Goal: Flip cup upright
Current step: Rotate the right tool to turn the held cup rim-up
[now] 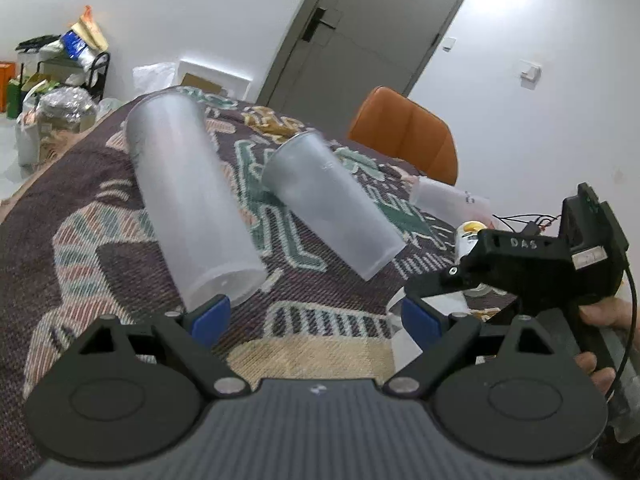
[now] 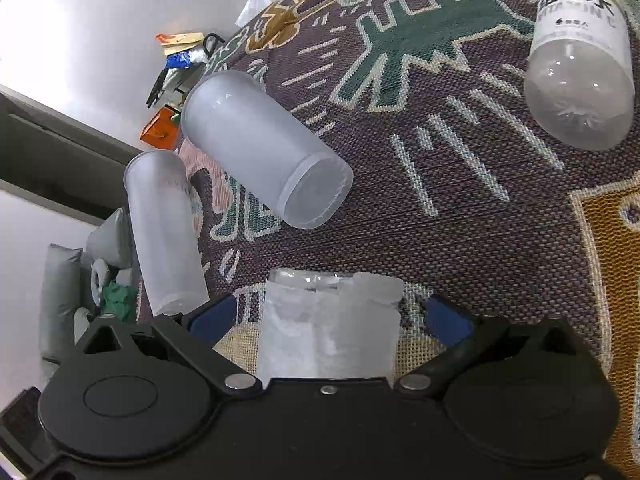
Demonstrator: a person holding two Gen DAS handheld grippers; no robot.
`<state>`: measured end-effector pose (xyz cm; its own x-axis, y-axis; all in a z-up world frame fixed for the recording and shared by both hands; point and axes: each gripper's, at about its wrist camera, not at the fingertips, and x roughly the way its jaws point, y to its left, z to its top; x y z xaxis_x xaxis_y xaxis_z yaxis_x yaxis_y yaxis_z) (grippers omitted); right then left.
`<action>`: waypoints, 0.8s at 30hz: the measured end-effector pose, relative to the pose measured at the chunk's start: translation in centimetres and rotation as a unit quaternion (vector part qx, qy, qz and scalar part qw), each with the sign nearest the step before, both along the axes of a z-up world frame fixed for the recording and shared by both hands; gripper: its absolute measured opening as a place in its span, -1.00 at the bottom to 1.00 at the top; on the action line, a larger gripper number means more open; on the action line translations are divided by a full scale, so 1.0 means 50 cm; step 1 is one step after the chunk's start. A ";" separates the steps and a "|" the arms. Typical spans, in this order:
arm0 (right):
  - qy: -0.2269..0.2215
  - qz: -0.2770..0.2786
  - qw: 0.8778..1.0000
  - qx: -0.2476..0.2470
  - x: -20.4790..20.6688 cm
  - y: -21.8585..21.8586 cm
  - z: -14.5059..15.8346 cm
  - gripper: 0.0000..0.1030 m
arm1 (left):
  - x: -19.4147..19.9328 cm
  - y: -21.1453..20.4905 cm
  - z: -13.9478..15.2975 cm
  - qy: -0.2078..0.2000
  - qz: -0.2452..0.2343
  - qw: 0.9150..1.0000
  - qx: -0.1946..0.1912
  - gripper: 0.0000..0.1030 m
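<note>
Right gripper (image 2: pixel 328 320) straddles a lying cup (image 2: pixel 328 328); not yet gripped.
Both sets of jaws stand apart, the left gripper (image 1: pixel 316 320) empty. Close squarely on this cup at 6 o'clock, lift clear of the cloth (image 2: pixel 460 200), then rotate upright; two more cups lie toward 10 o'clock.

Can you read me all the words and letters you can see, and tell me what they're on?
"DAS": hand-written on the black right tongs.
"C" and "VITAMIN C": on the bottle label; its Chinese characters and small logo are unclear.
Faint print on the cups: too blurred to read.
</note>
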<state>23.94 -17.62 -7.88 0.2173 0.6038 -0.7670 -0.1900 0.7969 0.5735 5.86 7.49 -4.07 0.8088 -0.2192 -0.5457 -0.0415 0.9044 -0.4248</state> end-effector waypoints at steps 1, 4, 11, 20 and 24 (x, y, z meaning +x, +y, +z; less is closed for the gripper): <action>-0.002 0.002 1.000 -0.002 0.000 0.001 0.001 0.94 | 0.001 0.002 -0.004 0.004 0.002 1.000 -0.003 0.77; -0.006 0.002 1.000 -0.011 0.002 0.002 0.003 0.33 | 0.000 0.005 -0.009 0.011 0.007 1.000 -0.009 0.77; -0.033 -0.003 0.999 0.012 -0.017 -0.032 0.020 0.25 | -0.003 -0.006 -0.002 0.012 0.008 1.000 -0.003 0.77; -0.176 0.024 0.984 -0.024 -0.087 -0.031 0.092 0.22 | -0.006 -0.025 0.009 0.010 0.014 1.000 0.005 0.77; -0.248 0.028 0.967 -0.055 -0.118 -0.027 0.108 0.22 | -0.014 -0.027 0.018 0.006 0.022 1.000 0.012 0.77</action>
<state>18.05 -18.95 -2.48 0.5439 0.5458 -0.6374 -0.4639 0.8285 0.3136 5.16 6.14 -3.20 0.8103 -0.1716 -0.5603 -0.0858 0.9111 -0.4031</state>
